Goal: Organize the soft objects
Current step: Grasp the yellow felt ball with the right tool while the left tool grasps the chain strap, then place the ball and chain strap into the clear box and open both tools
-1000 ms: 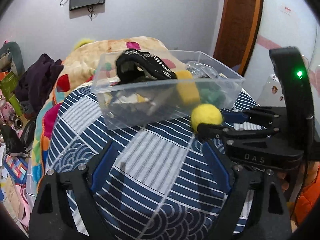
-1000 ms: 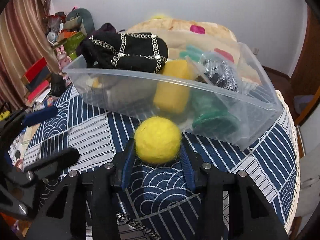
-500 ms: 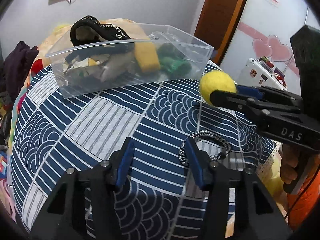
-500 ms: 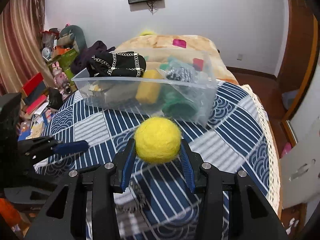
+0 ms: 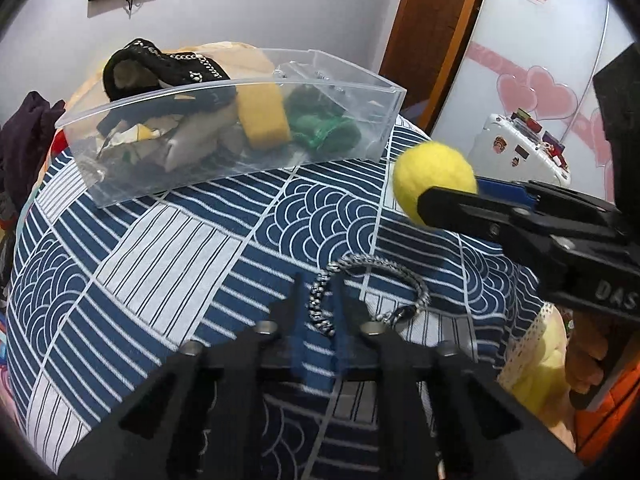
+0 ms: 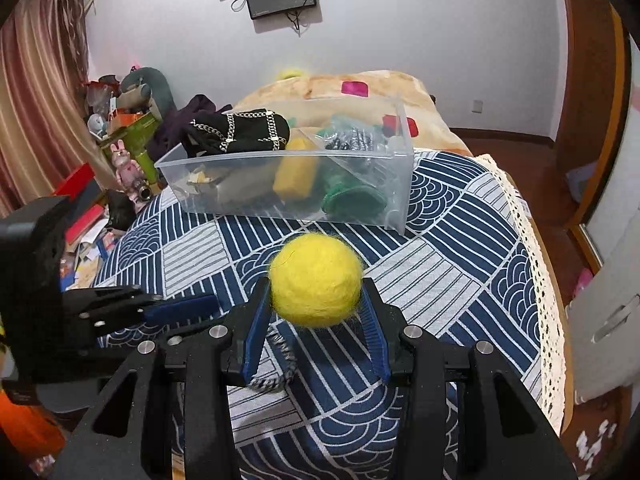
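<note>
A braided black-and-white bracelet lies on the blue patterned cloth. My left gripper is closing tight on its near end, the blue pads pinching the cord. My right gripper is shut on a fuzzy yellow ball and holds it in the air above the cloth. From the left wrist the ball hangs to the right, above the bracelet. A clear plastic bin at the back holds a black chain-trimmed pouch, a yellow sponge and green cloth.
The cloth covers a rounded table with a lace edge on the right. A bed with a patterned quilt lies behind the bin. Clutter and toys fill the left side; a wooden door stands far right.
My left gripper moved forward and down to the bracelet and its jaws went from wide open to shut on the cord. The right gripper drew back from the bin, still holding the ball.
</note>
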Tool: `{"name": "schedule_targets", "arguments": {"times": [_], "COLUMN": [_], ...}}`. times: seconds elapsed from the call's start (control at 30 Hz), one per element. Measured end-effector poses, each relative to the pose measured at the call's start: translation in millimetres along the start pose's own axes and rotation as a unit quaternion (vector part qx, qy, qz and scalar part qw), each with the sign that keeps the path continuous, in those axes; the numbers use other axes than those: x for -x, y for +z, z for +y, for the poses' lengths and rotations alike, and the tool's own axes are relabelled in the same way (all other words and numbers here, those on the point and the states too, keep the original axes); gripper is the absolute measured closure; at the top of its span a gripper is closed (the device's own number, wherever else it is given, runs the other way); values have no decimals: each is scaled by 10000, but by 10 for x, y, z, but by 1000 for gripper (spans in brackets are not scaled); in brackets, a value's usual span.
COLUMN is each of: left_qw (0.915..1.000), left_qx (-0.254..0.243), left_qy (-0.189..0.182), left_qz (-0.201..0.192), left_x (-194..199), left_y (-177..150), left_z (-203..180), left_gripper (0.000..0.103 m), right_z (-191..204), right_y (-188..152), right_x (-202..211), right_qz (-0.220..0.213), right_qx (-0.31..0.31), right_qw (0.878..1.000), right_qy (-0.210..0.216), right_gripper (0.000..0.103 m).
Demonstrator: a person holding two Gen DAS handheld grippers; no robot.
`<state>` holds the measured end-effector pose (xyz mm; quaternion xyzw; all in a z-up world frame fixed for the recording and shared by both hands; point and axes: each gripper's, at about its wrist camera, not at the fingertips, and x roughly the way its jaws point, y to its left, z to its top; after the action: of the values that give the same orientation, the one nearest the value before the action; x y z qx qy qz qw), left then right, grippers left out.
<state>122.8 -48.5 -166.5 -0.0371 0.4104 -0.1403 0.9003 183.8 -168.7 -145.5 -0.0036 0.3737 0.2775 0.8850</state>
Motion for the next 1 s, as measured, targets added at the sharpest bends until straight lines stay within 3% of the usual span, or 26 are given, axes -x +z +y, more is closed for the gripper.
{"name": "schedule_targets", "arguments": {"times": [0.37,0.77,1.0], "left_qw": [9988,9882,9839], "left_qx": [195,340,445], "left_qy": [107,557,676], "left_qz": [-426,-1388,-1592], "left_x": [266,622,550], "left_y": [146,666,917], "left_z": [172,411,510], "left_gripper": [98,98,98], "right_z": [-5,33,83], "right_y": [62,386,617], "right_x": [49,104,89], "right_qz": [-151,-587,-854], "right_qx": [-25,106,198], "right_qw": [9999,9982,9960], "right_qy": [-20,-72,-187], "right_gripper": [63,63,63]}}
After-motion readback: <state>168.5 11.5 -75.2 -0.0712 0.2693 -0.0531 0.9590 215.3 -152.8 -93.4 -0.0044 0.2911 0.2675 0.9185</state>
